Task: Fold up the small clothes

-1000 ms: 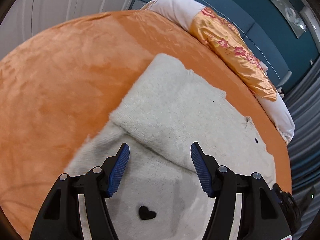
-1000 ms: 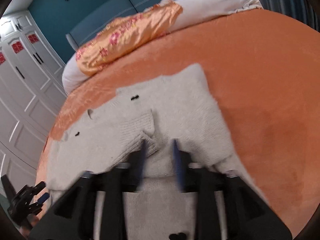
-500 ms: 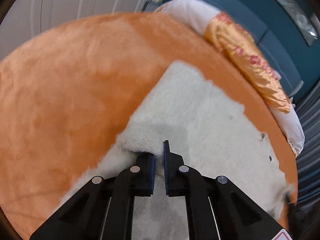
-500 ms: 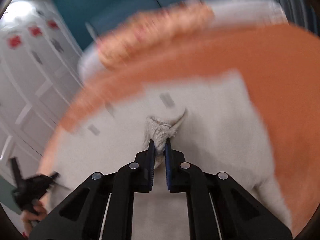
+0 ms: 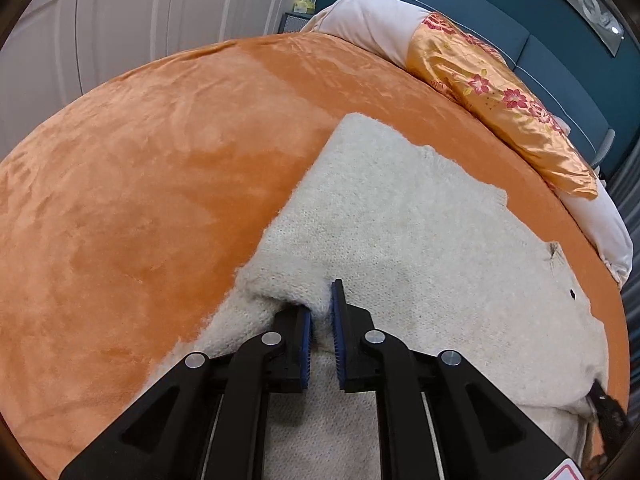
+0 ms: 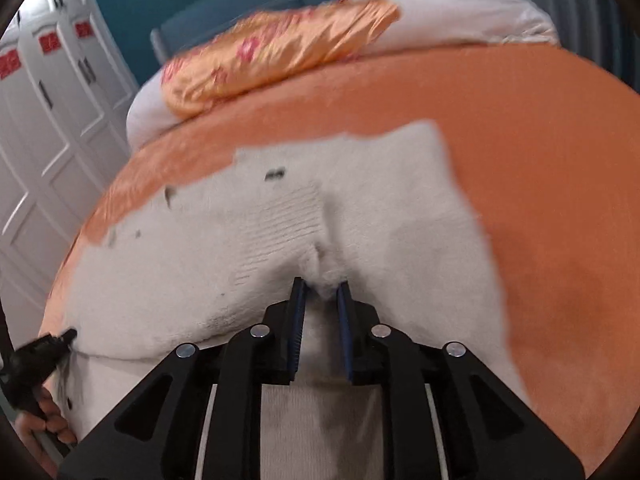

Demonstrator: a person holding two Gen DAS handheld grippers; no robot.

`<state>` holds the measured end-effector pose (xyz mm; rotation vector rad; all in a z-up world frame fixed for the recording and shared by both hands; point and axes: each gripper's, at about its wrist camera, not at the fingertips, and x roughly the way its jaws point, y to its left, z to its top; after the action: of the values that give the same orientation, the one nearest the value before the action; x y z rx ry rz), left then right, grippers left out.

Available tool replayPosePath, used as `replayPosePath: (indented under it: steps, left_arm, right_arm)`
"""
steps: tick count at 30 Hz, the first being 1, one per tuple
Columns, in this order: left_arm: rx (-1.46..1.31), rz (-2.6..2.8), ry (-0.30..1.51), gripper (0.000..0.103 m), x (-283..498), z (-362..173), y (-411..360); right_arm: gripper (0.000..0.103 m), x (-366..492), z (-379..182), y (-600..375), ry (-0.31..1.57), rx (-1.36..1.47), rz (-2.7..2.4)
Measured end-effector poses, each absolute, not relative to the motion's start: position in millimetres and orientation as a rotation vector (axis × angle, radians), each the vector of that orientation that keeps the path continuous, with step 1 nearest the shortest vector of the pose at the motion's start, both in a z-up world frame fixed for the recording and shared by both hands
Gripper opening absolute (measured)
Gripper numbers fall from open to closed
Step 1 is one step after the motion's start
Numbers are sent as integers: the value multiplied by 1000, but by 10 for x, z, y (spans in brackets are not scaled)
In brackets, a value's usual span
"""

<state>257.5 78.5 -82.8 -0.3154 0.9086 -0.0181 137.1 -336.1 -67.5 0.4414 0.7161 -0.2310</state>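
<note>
The cream sweater (image 5: 420, 220) lay flat on the orange bed (image 5: 140, 200). Each hand-held gripper, left (image 5: 320, 312) and right (image 6: 322, 294), pinched a bunched fold while its jaws eased apart; the fuzzy knit could probably slip free, spoiling the fold.

left claw (image 5: 320, 322) pinching a fold of the fluffy cream sweater (image 5: 420, 240), jaws easing apart slightly, orange bed cover (image 5: 152, 168) underneath, flowered pillow (image 5: 500, 96) up top right.
</note>
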Motion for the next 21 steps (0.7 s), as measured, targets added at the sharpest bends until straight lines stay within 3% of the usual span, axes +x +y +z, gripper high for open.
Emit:
replayPosePath:
  steps: [5, 9, 12, 14, 16, 19, 21]
  left_arm:
    - [-289, -11, 892, 13, 2544, -848, 752]
    - [-262, -2, 887, 13, 2538, -850, 725]
    - [-264, -3, 887, 14, 2538, -855, 728]
    - [-267, -8, 886, 15, 2536, -860, 731]
    - [-277, -19, 883, 16, 2534, -880, 744]
    - [-285, -36, 889, 16, 2522, -859, 769]
    - [-263, -51, 901, 24, 2413, -782, 793]
  right_arm:
    - [18, 1183, -370, -3109, 604, 360, -171]
    - [18, 1566, -421, -2792, 681, 213, -77]
    - [12, 1736, -663, -2855, 786, 164, -109]
    - [11, 1604, -752, -3066, 781, 223, -146]
    - [0, 1426, -777, -3367, 768, 340, -207]
    - [5, 1084, -706, -3630, 764, 441, -266]
    - [5, 739, -539, -3640, 721, 460, -244]
